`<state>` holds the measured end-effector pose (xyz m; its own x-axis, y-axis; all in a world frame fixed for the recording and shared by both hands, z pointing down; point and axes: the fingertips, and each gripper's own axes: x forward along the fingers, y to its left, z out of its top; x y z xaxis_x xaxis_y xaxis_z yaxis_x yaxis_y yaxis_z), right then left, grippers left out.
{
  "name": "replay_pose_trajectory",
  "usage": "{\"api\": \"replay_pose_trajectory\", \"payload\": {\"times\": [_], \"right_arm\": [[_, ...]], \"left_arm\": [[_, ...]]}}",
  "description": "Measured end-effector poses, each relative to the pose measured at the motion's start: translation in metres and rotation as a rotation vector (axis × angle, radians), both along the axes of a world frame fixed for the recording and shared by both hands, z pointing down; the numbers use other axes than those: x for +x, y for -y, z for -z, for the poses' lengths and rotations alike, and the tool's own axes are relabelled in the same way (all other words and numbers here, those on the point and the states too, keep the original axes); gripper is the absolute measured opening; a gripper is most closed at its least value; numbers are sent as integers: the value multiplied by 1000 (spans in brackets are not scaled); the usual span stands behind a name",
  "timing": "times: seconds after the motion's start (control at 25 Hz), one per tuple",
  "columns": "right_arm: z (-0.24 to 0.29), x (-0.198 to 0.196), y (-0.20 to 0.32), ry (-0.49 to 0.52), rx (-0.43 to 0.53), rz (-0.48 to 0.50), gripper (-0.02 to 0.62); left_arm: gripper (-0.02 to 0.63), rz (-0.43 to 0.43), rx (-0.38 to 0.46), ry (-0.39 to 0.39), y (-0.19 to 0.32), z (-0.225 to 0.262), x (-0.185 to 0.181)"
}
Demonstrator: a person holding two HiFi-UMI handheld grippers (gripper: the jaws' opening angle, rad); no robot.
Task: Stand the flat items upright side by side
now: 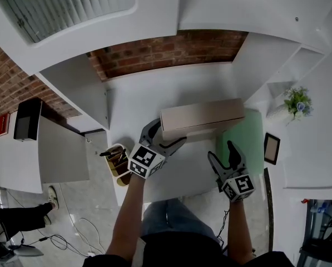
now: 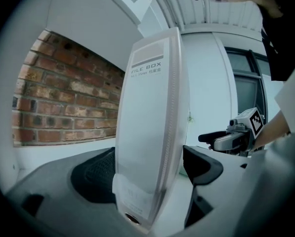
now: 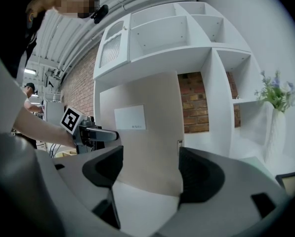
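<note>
Grey jaws of the right gripper (image 1: 220,150) stand wide with nothing in them, a little short of the beige file box (image 1: 202,115). The left gripper (image 1: 168,131) straddles that box's end, jaws spread and seemingly not pressing on it. So one item is upright on the white desk (image 1: 138,99). Beside it a green sheet (image 1: 246,141) and a dark-framed slab (image 1: 272,148) lie flat. These are probably the work left, though I cannot tell what they are.
</note>
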<state>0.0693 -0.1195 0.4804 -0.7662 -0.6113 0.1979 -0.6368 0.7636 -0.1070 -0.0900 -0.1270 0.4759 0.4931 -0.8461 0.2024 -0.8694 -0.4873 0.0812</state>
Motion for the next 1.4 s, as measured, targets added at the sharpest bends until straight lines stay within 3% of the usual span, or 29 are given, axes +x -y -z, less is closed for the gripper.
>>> {"api": "replay_pose_trajectory", "payload": {"times": [0.28,0.72,1.2,1.4], "right_arm": [[-7,3,0,-9,-16,10,333],[-9,3,-3,-13,-31,7,333],[-10,15,-9,-22,-38,-21,331],[-11,18,-12,-25,-36,-26,331]], "left_arm": [[382,-102,-23,56,8,-3,11],[357,-100,-28,113,1,-5,20],[324,39,-1,80,-24,1,27],[314,102,19,101,-31,8,30]]}}
